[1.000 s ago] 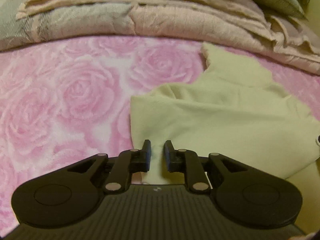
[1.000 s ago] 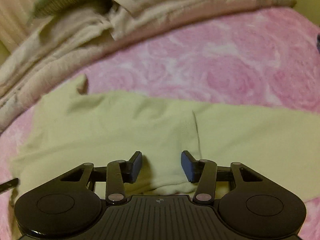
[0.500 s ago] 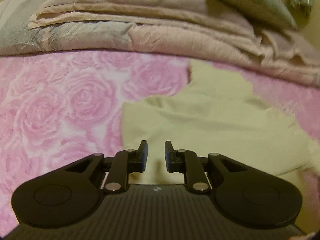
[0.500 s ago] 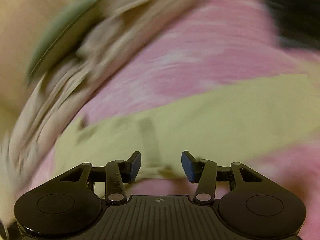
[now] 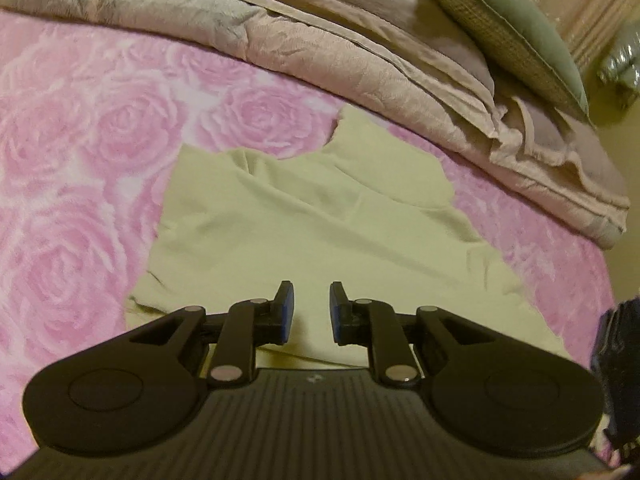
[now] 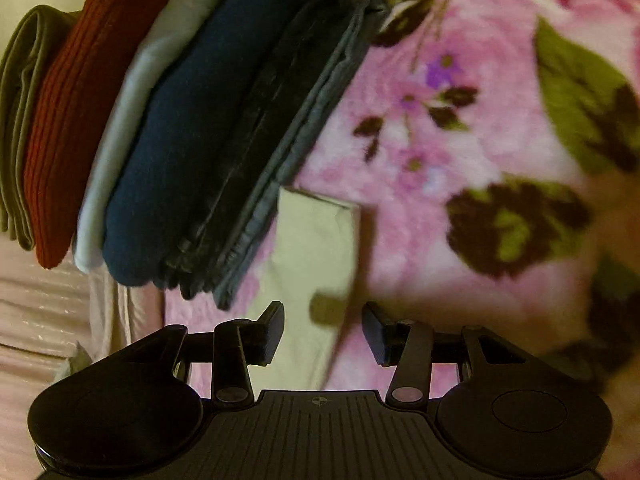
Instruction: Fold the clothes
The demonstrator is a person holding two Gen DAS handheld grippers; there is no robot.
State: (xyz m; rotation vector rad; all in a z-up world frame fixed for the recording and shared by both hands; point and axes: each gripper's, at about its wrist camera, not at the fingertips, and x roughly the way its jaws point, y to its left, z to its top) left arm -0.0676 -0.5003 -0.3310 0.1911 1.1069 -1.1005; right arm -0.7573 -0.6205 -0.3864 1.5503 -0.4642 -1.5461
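A pale yellow garment (image 5: 320, 216) lies spread flat on the pink rose bedspread (image 5: 80, 140), one sleeve reaching toward the quilt. My left gripper (image 5: 311, 308) hovers over its near edge. Its jaws stand a narrow gap apart with nothing pinched between them. In the right wrist view a narrow end of the same pale yellow garment (image 6: 316, 240) lies beside a stack of folded clothes (image 6: 180, 120). My right gripper (image 6: 323, 332) is open above that end, and its pads are clear of the cloth.
A folded beige quilt (image 5: 320, 40) and a green pillow (image 5: 500, 28) line the far side of the bed. A dark bundle (image 5: 620, 360) shows at the right edge. A pink floral blanket (image 6: 460, 120) lies right of the stack.
My right gripper has swung fast and rolled, from over the garment's body to its narrow end by the folded stack. The left gripper shifted a little and rolled, and neither gripper's gap changed.
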